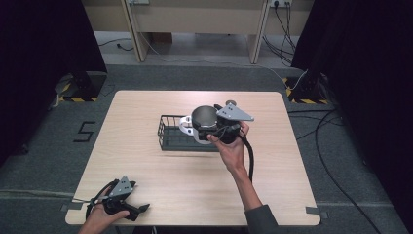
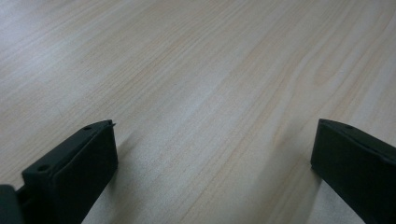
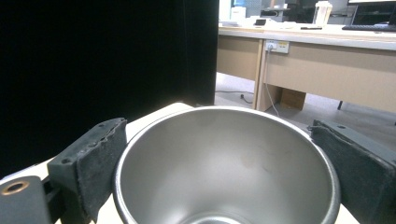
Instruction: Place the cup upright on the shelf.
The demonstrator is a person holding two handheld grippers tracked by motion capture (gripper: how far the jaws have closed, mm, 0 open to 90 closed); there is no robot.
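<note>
One steel cup [image 1: 203,116], one wire basket [image 1: 170,135], two grippers.

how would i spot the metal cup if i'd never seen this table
Start at the light wooden table and find the black wire basket near its middle. Just right of it, the right gripper holds the cup between its jaws. It is the one shiny steel, round, open-topped thing there, and empty inside.

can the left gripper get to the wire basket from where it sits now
Probably yes. The left gripper rests open at the table's near left edge, and bare wood lies between it and the wire basket. The right gripper holds a steel cup over the basket's right end.
</note>
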